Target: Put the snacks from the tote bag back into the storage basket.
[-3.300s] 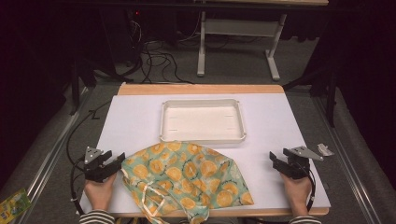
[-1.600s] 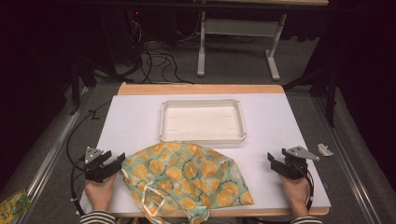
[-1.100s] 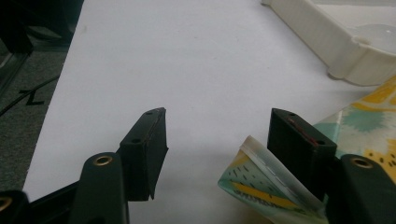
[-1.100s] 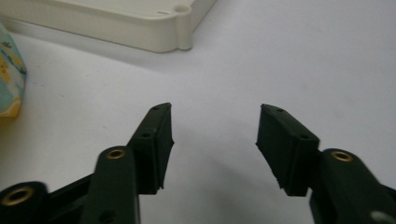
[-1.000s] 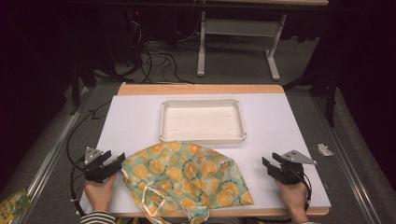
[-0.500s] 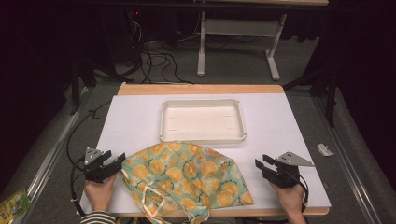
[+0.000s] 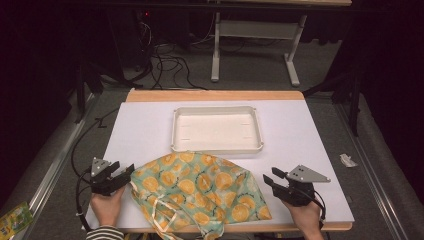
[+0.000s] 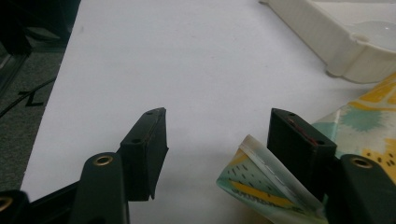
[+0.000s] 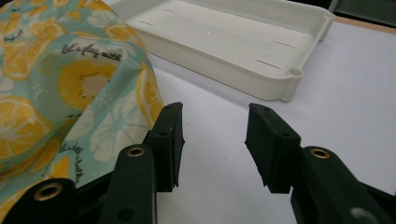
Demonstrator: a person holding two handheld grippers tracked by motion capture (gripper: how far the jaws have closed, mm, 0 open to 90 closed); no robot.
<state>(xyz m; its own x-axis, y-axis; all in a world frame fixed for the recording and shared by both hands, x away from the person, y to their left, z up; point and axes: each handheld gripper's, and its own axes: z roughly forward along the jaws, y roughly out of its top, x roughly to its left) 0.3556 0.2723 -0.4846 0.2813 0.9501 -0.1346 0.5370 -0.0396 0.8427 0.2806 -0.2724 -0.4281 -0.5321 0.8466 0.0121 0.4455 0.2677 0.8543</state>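
A teal cloth printed with orange citrus slices (image 7: 200,187) lies bunched at the table's front middle, its far edge touching a white tray (image 7: 215,148). My left gripper (image 7: 124,170) rests at the cloth's left edge and is open. In the left gripper view (image 8: 217,116) a folded hem of the cloth (image 8: 252,177) lies just inside the right jaw, unpinched. My right gripper (image 7: 270,176) hovers just off the cloth's right edge. Its jaws (image 9: 215,109) have just been opening, with bare table between them and the cloth (image 9: 70,84) beside the left jaw.
The tray (image 9: 224,70) sits empty at the middle of the white table top (image 7: 310,135). A small white scrap (image 7: 347,160) lies off the table's right side. A green packet (image 7: 15,217) lies on the floor at the lower left. Cables trail off the left edge.
The right gripper has moved left towards the cloth's right edge and risen slightly. The left gripper and the cloth have stayed put.
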